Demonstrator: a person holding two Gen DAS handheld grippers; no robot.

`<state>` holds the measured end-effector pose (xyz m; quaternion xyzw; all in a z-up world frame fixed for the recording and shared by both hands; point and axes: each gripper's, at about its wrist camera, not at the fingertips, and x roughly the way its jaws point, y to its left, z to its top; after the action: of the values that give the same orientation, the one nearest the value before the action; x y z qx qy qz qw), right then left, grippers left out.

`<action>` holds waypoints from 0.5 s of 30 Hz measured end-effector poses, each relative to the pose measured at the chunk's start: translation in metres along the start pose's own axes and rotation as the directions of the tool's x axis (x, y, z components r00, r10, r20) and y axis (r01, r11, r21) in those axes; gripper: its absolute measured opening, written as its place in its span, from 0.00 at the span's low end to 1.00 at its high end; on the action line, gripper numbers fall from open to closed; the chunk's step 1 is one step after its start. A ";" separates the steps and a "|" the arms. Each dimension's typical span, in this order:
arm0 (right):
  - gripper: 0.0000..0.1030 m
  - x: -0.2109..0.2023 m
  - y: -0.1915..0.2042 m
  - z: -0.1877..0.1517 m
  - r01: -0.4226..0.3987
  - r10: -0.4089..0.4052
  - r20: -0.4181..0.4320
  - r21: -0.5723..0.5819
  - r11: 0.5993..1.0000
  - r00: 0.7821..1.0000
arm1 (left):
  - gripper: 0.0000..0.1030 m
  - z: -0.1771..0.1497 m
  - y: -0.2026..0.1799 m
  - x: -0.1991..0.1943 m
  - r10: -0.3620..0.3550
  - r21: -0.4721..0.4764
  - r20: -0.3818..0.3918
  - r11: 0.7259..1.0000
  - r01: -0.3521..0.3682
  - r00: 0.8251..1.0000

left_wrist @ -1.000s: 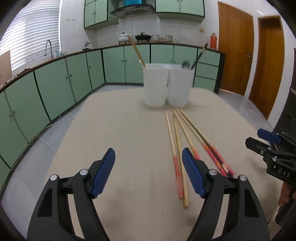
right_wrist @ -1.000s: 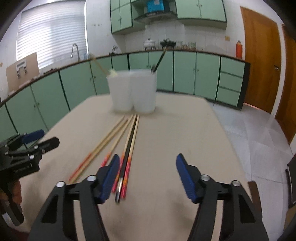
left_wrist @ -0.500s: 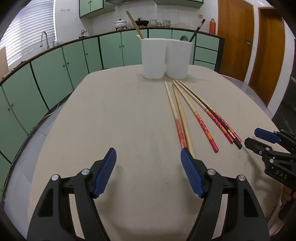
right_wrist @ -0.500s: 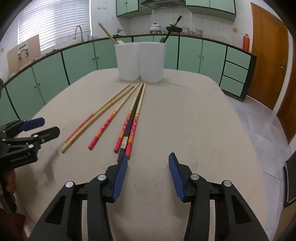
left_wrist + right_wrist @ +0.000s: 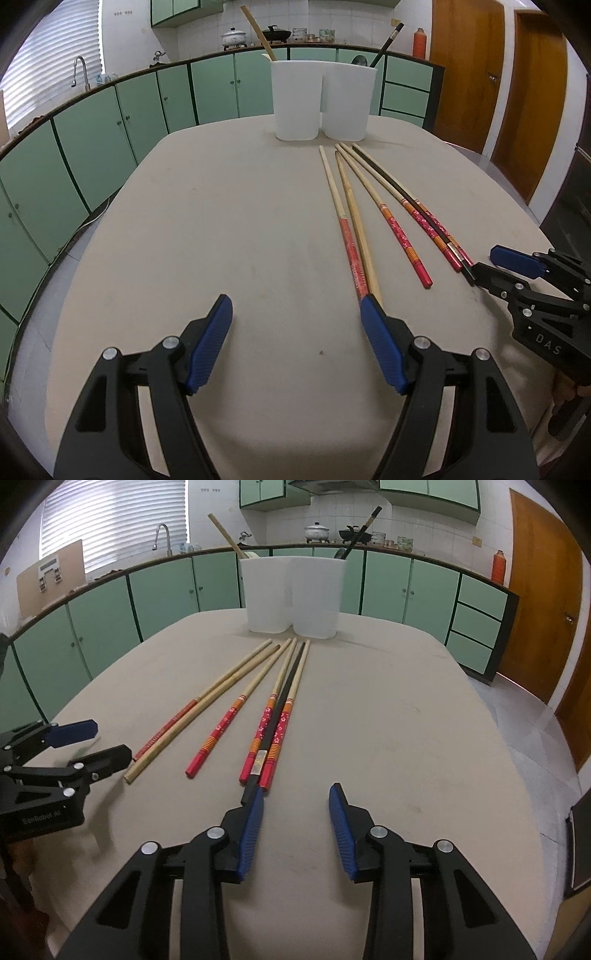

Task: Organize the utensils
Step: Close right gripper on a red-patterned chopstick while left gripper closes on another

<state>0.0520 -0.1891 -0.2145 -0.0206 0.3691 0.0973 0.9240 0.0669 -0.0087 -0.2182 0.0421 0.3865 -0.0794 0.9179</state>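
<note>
Chopsticks [image 5: 373, 218] lie fanned out on the beige table [image 5: 221, 229], six in all, thin ends toward two white containers [image 5: 321, 101] that stand touching each other at the far end. In the left wrist view, the left gripper [image 5: 295, 312] hovers low over the table with its jaws spread wide and nothing between them; its right blue pad [image 5: 382, 343] sits just at the near ends of the two leftmost sticks. The right gripper [image 5: 491, 264] shows at the right edge, beside the near end of the black chopstick [image 5: 424, 210].

In the right wrist view, the right gripper [image 5: 297, 794] has its jaws closing, with only bare table between them. Its left pad [image 5: 253, 830] meets the near tip of the black chopstick [image 5: 280, 709], which lies between two red-handled ones. The left gripper [image 5: 99, 742] shows at the left edge, released, near the plain wooden stick [image 5: 207, 716]. Each container holds one leaning utensil.
</note>
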 end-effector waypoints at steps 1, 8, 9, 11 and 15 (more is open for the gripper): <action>0.36 0.000 0.001 0.000 -0.004 0.004 0.000 -0.001 1.000 1.000 | 0.68 0.001 -0.001 0.000 0.000 0.000 -0.001 1.000 0.000 1.000; 0.35 0.001 0.009 0.002 -0.017 0.017 0.000 -0.018 1.000 1.000 | 0.68 0.001 -0.004 0.001 -0.005 0.006 -0.003 1.000 0.005 1.000; 0.35 0.001 0.010 0.001 -0.018 0.018 0.000 -0.022 1.000 1.000 | 0.68 0.002 -0.003 0.001 -0.005 0.005 -0.004 1.000 0.005 1.000; 0.35 0.001 0.011 0.001 -0.020 0.020 0.000 -0.026 0.999 1.000 | 0.68 0.002 -0.004 0.001 -0.006 0.004 -0.006 1.000 0.006 1.000; 0.33 0.004 0.008 0.004 0.008 -0.008 -0.005 -0.006 1.000 1.000 | 0.68 0.002 -0.005 0.002 -0.008 0.005 -0.008 1.000 0.008 1.000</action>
<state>0.0558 -0.1806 -0.2137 -0.0253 0.3712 0.0945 0.9234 0.0685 -0.0138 -0.2185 0.0432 0.3901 -0.0838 0.9159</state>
